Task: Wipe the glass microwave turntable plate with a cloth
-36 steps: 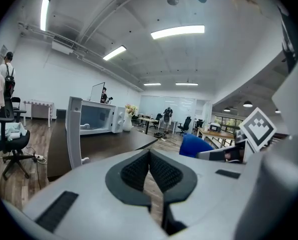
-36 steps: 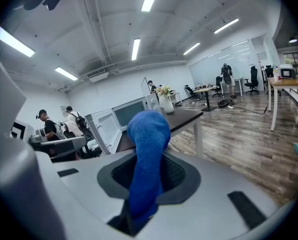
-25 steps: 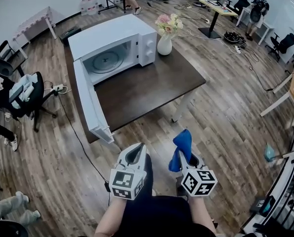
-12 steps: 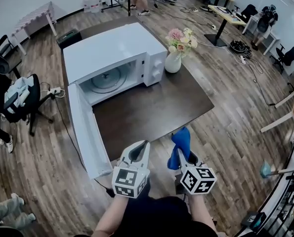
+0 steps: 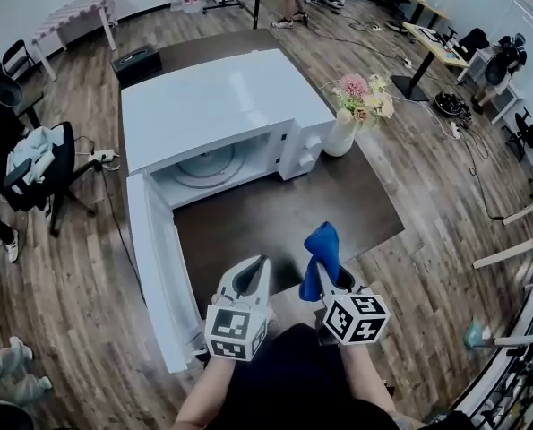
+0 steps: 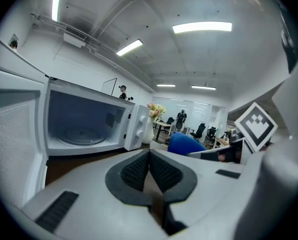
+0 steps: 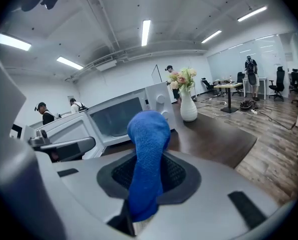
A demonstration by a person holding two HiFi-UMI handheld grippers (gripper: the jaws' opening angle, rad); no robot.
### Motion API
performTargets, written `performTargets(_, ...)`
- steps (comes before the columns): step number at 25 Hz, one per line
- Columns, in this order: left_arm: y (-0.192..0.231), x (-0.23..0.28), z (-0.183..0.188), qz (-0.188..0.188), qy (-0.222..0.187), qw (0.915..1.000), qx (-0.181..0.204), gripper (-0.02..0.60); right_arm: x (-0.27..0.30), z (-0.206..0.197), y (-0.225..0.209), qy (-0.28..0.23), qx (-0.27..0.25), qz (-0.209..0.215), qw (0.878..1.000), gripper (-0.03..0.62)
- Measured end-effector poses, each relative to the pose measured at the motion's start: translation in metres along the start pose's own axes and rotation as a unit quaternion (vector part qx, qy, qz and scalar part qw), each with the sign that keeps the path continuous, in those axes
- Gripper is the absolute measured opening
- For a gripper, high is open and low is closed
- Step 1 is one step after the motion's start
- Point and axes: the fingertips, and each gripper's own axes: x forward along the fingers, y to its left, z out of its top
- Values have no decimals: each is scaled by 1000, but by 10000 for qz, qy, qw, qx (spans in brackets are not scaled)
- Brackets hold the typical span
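Closer now than a second ago: the microwave (image 5: 221,97) fills more of the head view, its door (image 5: 159,267) hanging open toward my left tool (image 5: 255,267). The plate (image 5: 210,161) sits inside on the cavity floor, well apart from both tools. My right tool (image 5: 327,276) holds the cloth (image 5: 322,249) upright near the tabletop (image 5: 275,213) edge, and the vase (image 5: 339,137) stands just beside the microwave's right side. Left gripper view: jaws pressed together on nothing, with the plate (image 6: 83,135) deep in the cavity. Right gripper view: jaws clamped on a narrow fold of cloth (image 7: 147,134), most of it standing free above. I judge that thin grip may let it drag out once I scrub. The plate could also spin or lift off its seat with nothing steadying it. A wide right reach could tip the vase, and my left could knock the door.
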Motion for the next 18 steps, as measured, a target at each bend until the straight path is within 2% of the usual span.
performTargets(9, 35, 9, 3, 830, -175, 9958, -345, 5, 64, 9, 26, 592, -448, 780, 9942, 77)
performTargets(14, 61, 8, 1, 1654, -241, 9843, -573, 5, 101, 12, 36, 965, -758, 1319, 9836, 78)
performTargets(18, 70, 11, -3, 2177, -257, 9730, -720, 5, 120, 14, 32, 1219, -1059, 1627, 9734, 81)
